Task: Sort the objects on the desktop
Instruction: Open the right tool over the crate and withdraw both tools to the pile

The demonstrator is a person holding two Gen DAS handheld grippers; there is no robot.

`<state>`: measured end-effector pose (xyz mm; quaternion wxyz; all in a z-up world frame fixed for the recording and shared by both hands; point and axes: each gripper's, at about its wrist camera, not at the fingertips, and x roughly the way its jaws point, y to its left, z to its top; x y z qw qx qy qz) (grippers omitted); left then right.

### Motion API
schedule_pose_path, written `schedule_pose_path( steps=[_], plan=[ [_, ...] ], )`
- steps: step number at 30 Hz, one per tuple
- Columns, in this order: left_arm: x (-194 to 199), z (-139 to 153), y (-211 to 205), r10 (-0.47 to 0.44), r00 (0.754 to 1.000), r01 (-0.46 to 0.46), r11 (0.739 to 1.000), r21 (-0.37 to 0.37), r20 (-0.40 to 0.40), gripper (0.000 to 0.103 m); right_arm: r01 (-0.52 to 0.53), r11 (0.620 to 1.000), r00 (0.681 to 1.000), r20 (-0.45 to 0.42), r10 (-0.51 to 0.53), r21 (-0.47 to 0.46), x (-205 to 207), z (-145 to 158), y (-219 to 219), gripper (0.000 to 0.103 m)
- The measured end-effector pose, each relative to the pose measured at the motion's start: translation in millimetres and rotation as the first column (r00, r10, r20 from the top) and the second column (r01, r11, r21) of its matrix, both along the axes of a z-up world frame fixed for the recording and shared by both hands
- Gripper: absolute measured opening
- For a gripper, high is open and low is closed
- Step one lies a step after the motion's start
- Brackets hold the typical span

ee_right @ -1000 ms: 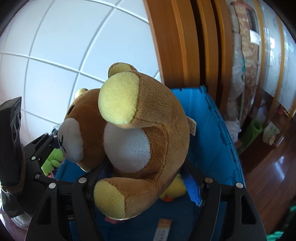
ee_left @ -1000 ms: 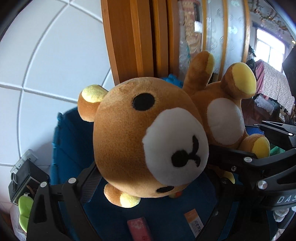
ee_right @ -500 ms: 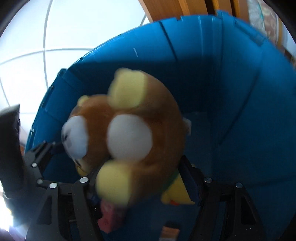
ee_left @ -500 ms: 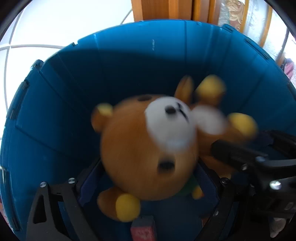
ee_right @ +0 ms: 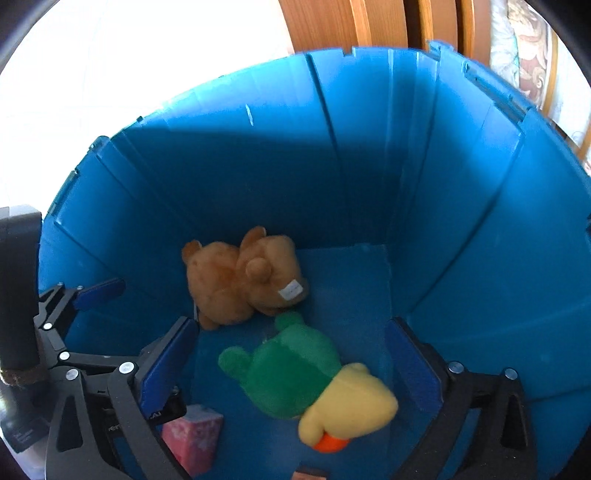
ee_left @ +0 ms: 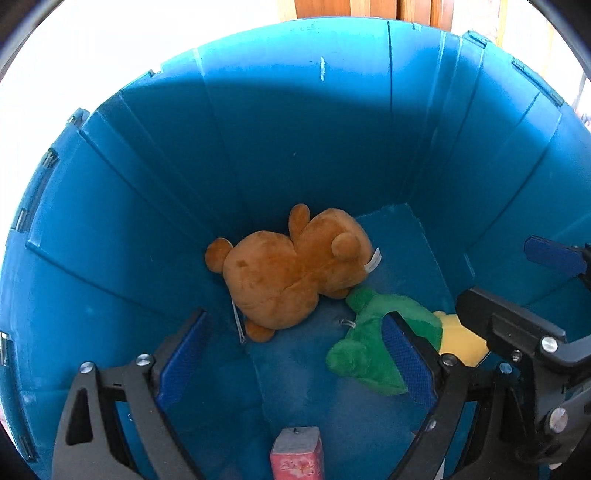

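Note:
A brown plush bear lies face down on the floor of a deep blue bin, against its far left wall; it also shows in the right wrist view. My left gripper is open and empty above the bin. My right gripper is open and empty beside it, and its fingers show at the right of the left wrist view. A green and yellow plush duck lies just in front of the bear, also in the left wrist view.
A pink box stands on the bin floor at the near side, also in the right wrist view. The bin walls rise steeply all round. Wooden door frames stand behind the bin.
Both grippers held the bear between them above the bin, then tilted down and opened. The bear dropped and now lies face down on the bin floor.

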<state>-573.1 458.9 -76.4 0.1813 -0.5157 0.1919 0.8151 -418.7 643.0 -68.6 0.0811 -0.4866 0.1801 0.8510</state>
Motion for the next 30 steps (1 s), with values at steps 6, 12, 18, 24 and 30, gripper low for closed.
schedule_pose_path(
  steps=[6, 12, 18, 24, 30],
  plan=[
    [-13.3, 10.6, -5.3, 0.008, 1.000, -0.008, 1.000, 0.011, 0.008, 0.094, 0.017, 0.999, 1.000, 0.007, -0.017, 0.033, -7.0, 5.5, -4.2, 0.103],
    [6.7, 44.4, -19.1, 0.043, 0.998, -0.042, 0.999, 0.022, -0.049, 0.094, 0.005, 0.996, 0.998, -0.068, 0.001, 0.090, 1.1, 44.8, -18.0, 0.103],
    [33.5, 94.4, -51.1, 0.062, 0.994, -0.053, 0.994, 0.098, -0.094, 0.094, -0.026, 0.995, 0.987, -0.155, 0.041, 0.097, 26.8, 97.1, -37.2, 0.103],
    [68.0, 151.1, -100.5, 0.084, 0.984, -0.055, 0.982, 0.178, -0.156, 0.094, -0.025, 0.990, 0.969, -0.239, 0.057, 0.137, 57.7, 147.8, -69.8, 0.103],
    [112.2, 187.8, -158.9, 0.124, 0.964, -0.066, 0.968, 0.243, -0.233, 0.094, -0.092, 0.982, 0.942, -0.306, 0.139, 0.164, 90.4, 180.3, -123.4, 0.103]
  ],
)
